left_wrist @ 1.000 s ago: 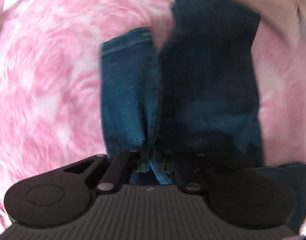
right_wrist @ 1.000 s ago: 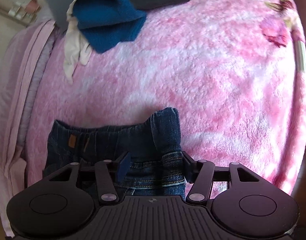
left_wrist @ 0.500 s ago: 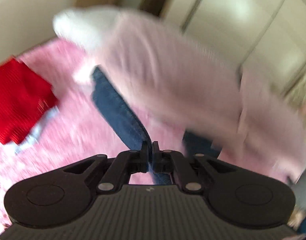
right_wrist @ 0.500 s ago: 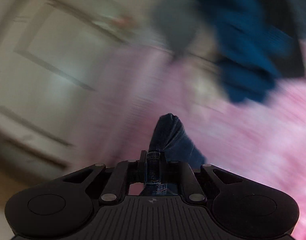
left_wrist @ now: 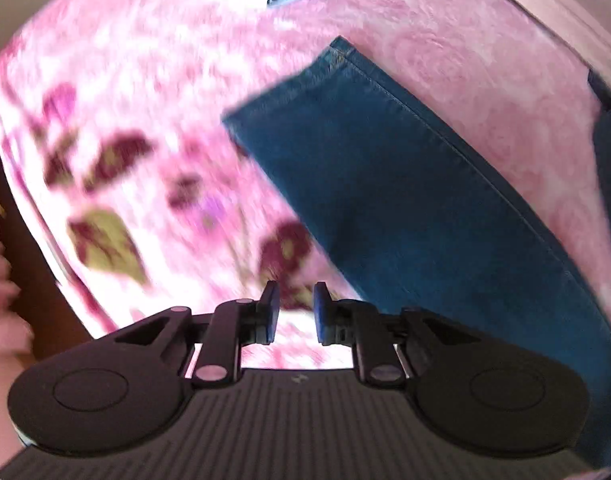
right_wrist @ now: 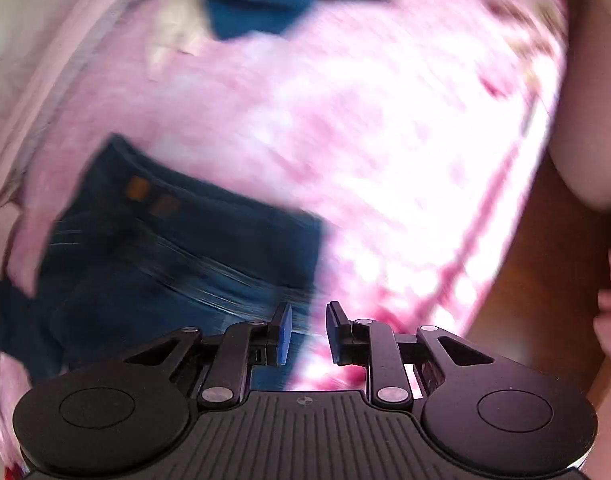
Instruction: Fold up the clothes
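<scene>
Fingers: both pairs parted, nothing held; left gripper (left_wrist: pixel 294 312), right gripper (right_wrist: pixel 307 334).
Jeans (left_wrist: pixel 405 184): laid on the pink blanket (left_wrist: pixel 145 100), partly folded.
Next step, judged: hem corners (left_wrist: pixel 339 46) should be pinched evenly, then carried toward the waistband (right_wrist: pixel 193 200).

Matt blue denim jeans (left_wrist: pixel 405 184) with stitched seams on a plush, fuzzy pink floral blanket (left_wrist: pixel 153 92); tongs (left_wrist: pixel 294 312) matt black plastic.
</scene>
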